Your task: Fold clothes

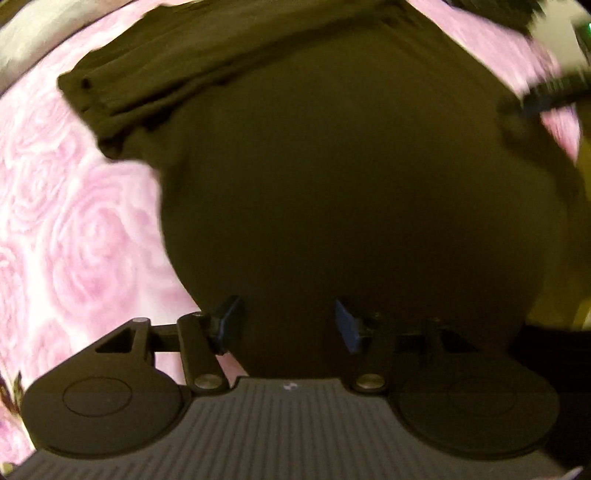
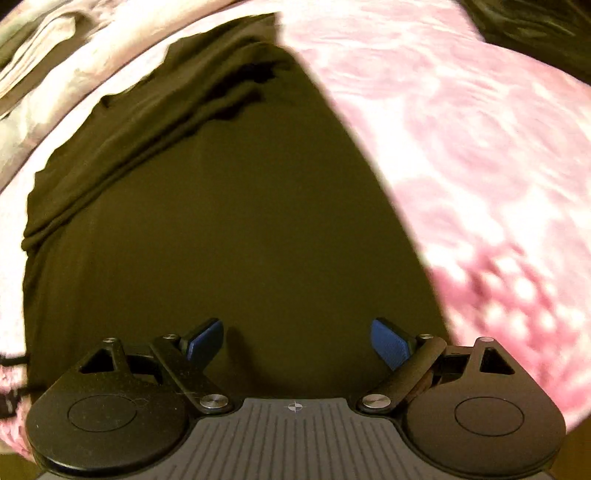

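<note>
A dark olive-brown garment (image 1: pixel 332 177) lies spread on a pink rose-patterned bedspread (image 1: pixel 74 229). One bunched, pleated part (image 1: pixel 140 92) runs across its upper left. My left gripper (image 1: pixel 288 325) hangs over the garment's near edge, open, with nothing between its blue pads (image 1: pixel 231 317). In the right wrist view the same garment (image 2: pixel 221 221) fills the middle, with folds (image 2: pixel 177 110) along its upper left. My right gripper (image 2: pixel 297 343) is over it, jaws wide open and empty, blue pads (image 2: pixel 389 341) apart from the cloth.
The bedspread (image 2: pixel 480 166) extends to the right of the garment. Pale crumpled fabric (image 2: pixel 40 55) lies at the far left. A blurred black object (image 1: pixel 546 94) crosses the upper right of the left wrist view. Dark cloth (image 2: pixel 535 22) shows at the top right.
</note>
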Motion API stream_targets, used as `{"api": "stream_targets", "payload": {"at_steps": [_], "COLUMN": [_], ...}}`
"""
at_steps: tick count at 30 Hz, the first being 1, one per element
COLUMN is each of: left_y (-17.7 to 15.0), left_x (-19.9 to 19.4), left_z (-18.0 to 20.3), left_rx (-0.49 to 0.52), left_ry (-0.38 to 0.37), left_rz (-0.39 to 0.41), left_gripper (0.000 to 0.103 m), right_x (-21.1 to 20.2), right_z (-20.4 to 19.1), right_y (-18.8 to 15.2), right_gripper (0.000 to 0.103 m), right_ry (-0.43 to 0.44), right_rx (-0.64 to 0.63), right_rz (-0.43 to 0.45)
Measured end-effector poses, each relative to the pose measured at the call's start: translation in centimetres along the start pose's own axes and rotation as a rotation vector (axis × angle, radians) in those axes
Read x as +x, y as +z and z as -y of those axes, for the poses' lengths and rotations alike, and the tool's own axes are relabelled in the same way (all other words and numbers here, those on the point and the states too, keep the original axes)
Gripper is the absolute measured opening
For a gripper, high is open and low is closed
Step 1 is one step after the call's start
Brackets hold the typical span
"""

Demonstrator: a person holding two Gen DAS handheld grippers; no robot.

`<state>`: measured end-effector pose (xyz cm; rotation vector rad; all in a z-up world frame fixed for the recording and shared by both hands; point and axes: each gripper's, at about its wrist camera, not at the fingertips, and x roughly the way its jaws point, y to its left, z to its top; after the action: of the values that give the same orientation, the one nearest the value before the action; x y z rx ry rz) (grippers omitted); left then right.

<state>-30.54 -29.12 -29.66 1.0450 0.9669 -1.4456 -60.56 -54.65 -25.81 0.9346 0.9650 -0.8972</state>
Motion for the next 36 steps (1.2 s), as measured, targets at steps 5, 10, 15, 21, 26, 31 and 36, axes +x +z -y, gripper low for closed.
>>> {"api": "stream_targets", "payload": {"at_steps": [5,10,15,21,26,31,36], "left_y": [-4.7,-10.3,-15.3,-18.3,-19.5,-21.0,-20.0], "left_x": [-1.9,-4.1,-4.9,-3.3,-0.8,-0.1,-1.8], "left_z": [2.5,4.7,7.3,9.5,10.1,10.7,10.1], "left_rx": [0.133,0.354,0.677,1.041,1.33,1.555,1.5], "left_ry": [0.012,0.08,0.174,0.303,0.305,0.289,0.152], "left_rz": [0.013,0.069,0.097,0.208,0.264,0.312,0.373], "left_gripper": [0.057,0.061,0.066,0.067,0.068,0.06,0.019], "right_x": [-2.7,-5.3,-6.7,-7.3,-7.8,-8.4,-9.3], "right_z": [0.9,-1.2,-4.3,-7.4,-7.5,-6.4,-5.4], "right_y": [-3.3,-8.4,-13.9,-17.2,-17.7,-17.5,-17.7], "right_gripper": [0.09,0.09,0.09,0.09,0.09,0.09,0.09], "right_ry": [-0.115,-0.134,-0.094,-0.046,-0.043,-0.058,-0.071], "right_rx": [0.078,0.079,0.052,-0.058,-0.073,-0.019,0.032], "right_rz": [0.021,0.067,0.054,0.029,0.043,0.066,0.075]}}
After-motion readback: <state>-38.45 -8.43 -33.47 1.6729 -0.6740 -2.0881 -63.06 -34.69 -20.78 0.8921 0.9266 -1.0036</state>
